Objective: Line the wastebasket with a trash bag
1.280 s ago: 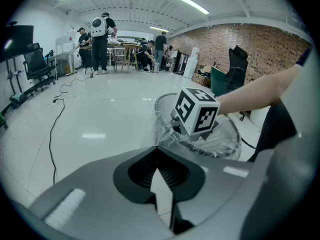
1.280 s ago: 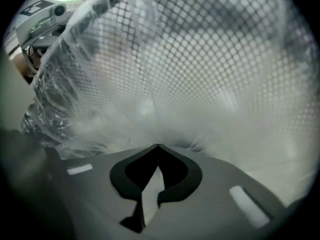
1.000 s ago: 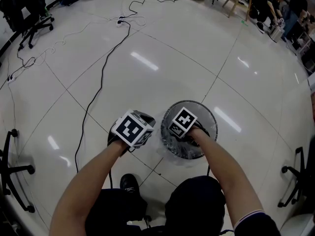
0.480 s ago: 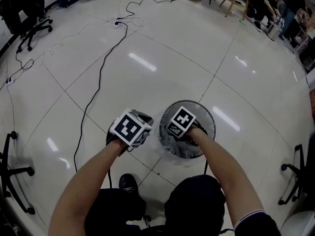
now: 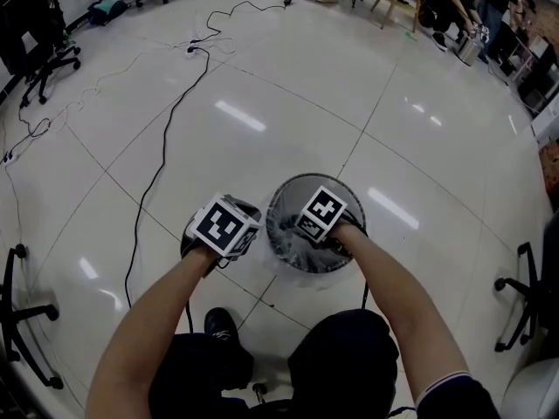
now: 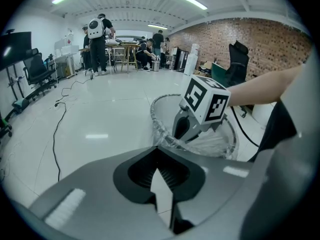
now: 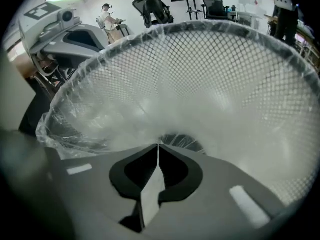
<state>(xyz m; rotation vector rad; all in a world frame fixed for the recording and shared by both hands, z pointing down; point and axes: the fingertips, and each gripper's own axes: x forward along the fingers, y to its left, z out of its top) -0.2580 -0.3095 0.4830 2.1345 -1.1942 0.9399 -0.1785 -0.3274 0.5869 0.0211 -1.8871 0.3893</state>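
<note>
Right hand-held gripper [image 7: 159, 146] inside wastebasket [image 7: 225, 74]

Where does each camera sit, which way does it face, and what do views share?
Head view: on the person's head, facing steeply down at the floor and wastebasket; both forearms and knees show.
Left gripper view: on the left gripper, shut, empty, facing the wastebasket from outside; the right forearm shows.
Right gripper view: on the right gripper, facing the wastebasket's inside; its jaws have just been closing and seem to pinch the trash bag.
Shared: wastebasket, in all three.
</note>
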